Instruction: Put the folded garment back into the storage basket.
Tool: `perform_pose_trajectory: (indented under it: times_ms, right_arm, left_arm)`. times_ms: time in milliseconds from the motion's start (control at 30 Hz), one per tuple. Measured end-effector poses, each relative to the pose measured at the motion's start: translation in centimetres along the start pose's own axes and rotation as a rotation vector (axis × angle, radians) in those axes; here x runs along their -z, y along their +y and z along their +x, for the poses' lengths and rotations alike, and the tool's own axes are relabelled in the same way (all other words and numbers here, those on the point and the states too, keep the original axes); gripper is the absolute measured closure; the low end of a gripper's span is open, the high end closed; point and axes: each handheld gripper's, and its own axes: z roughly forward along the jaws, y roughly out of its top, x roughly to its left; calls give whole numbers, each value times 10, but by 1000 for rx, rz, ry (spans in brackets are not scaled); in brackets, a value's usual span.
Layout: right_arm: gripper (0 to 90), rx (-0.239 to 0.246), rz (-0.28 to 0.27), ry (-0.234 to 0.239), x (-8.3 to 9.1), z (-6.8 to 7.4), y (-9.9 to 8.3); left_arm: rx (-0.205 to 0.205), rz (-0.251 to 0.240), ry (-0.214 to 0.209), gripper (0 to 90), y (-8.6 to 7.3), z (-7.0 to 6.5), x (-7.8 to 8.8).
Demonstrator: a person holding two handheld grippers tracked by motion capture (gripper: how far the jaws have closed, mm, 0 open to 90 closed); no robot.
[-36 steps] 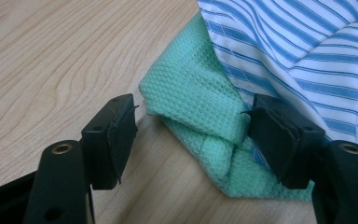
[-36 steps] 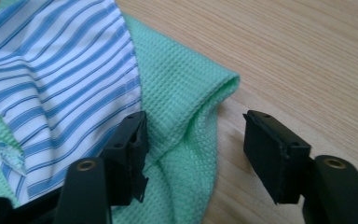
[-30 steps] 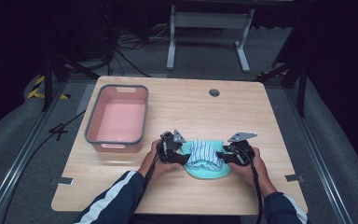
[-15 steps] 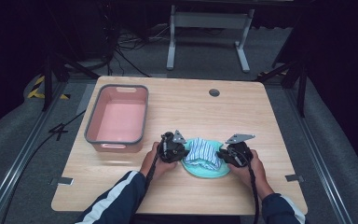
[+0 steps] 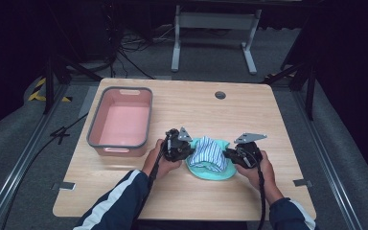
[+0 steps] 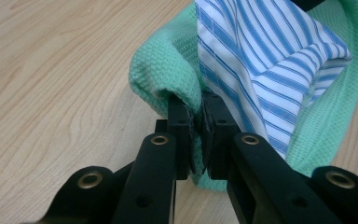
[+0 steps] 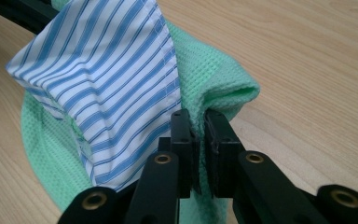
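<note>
A green cloth (image 5: 210, 168) is located on the near half of the table (image 5: 278, 124), between the two grippers, with a blue-and-white striped cloth (image 5: 207, 154) bunched on top of it. The left gripper (image 5: 188, 149) is positioned at the left edge of the green cloth and is held by the left hand (image 5: 157, 157). In the left gripper view, the jaws of the left gripper (image 6: 196, 122) are seen closed on a raised fold of the green cloth (image 6: 168, 79); the striped cloth (image 6: 265, 60) is seen touching the outer face of one jaw, and whether it is also clamped cannot be told. The right gripper (image 5: 228, 154) is positioned at the right edge of the green cloth and is held by the right hand (image 5: 261, 167). In the right gripper view, the jaws of the right gripper (image 7: 199, 135) are seen closed on a fold of the green cloth (image 7: 219, 84), with the hemmed edge of the striped cloth (image 7: 107, 65) lying just beside one jaw. Both pinched edges are drawn upward, so that the striped cloth is cupped by the green cloth. A pink bin (image 5: 96, 125) with a grey rim is located on the left side of the table, apart from the cloths. A round grommet (image 5: 220, 95) is set into the far part of the table top.
</note>
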Motion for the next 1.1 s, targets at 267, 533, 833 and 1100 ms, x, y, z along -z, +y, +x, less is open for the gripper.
perform_pose_trajectory:
  times_ms: [267,533,833,1100]
  right_arm:
    - [828,0,0,-8,2,3,11]
    - [828,3,-11,-3,3,6,19]
    - [827,26,-41,0,8,12,37]
    - [827,62,-50,-3,9,22,62]
  left_arm:
    - [-13,11,4,833,11,4,11]
    - [-49,22,27,833,15,5,19]
    - [-59,-6,62,834,19,13,40]
    - [-45,-31,88,834,18,22,59]
